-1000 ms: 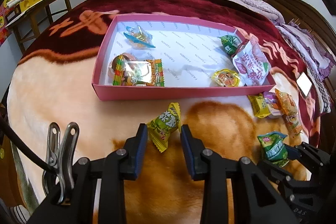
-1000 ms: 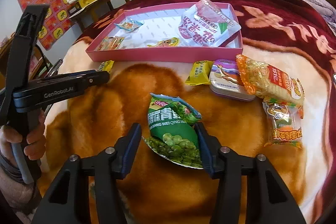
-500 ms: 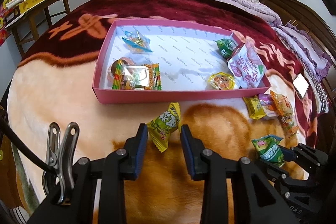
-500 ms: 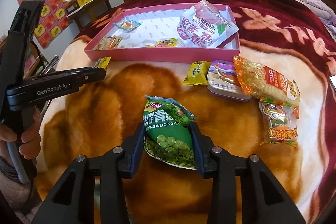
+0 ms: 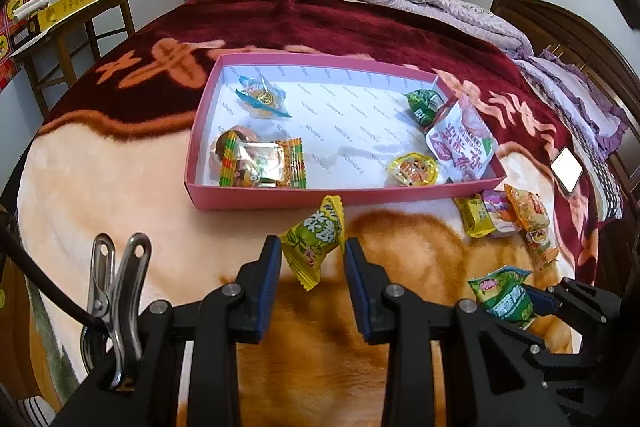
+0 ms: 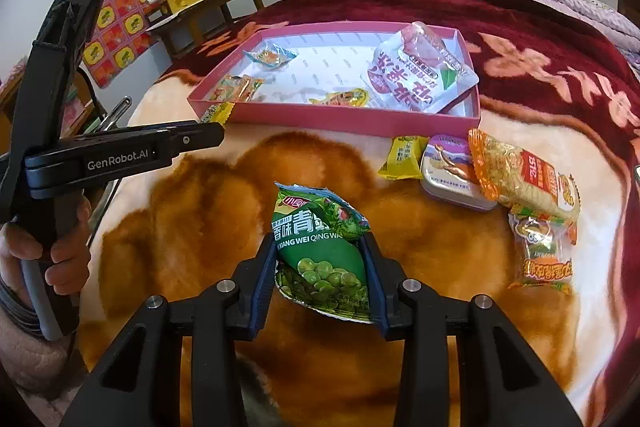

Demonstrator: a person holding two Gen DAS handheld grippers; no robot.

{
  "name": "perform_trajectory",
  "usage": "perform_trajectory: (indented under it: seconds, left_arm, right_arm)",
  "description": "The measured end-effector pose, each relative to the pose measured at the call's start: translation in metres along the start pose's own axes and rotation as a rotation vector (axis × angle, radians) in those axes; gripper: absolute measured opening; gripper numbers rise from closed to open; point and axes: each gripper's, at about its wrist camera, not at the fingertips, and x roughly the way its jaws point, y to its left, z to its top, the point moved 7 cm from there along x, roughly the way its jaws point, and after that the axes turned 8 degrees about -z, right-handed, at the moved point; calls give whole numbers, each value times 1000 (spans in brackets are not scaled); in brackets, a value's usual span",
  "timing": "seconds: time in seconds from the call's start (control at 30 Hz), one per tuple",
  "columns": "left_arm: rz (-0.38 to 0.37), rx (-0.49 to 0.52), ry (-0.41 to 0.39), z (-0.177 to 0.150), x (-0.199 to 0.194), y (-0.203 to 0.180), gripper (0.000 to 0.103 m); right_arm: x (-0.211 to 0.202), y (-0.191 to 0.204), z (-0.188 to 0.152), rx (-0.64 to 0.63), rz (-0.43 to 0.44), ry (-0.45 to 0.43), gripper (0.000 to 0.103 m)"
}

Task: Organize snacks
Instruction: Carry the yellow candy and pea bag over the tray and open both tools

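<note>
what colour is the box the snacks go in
Pink outside, white inside with small printed words: the box shows best in the left wrist view.

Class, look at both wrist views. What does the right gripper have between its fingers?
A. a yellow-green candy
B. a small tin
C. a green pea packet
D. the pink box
C: in the right wrist view the right gripper has its pads against the sides of the green pea packet; the left gripper has the yellow-green candy.

A pink cardboard tray [image 5: 280, 195] with a white printed lining sits on a maroon, cream and orange plush blanket [image 5: 120, 179]; at five o'clock lies a green pea packet [image 6: 324, 251].
</note>
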Motion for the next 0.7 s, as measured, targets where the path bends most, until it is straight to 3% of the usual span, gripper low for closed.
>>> perform_trajectory:
  seconds: [0.27, 0.7]
  left_arm:
    - [-8, 10, -15, 8, -7, -4, 34]
    - [19, 26, -69, 46, -22, 3, 34]
  right_arm:
    - [-8, -4, 14, 3, 8, -17, 41]
    - [-10, 0, 63, -36, 2, -17, 41]
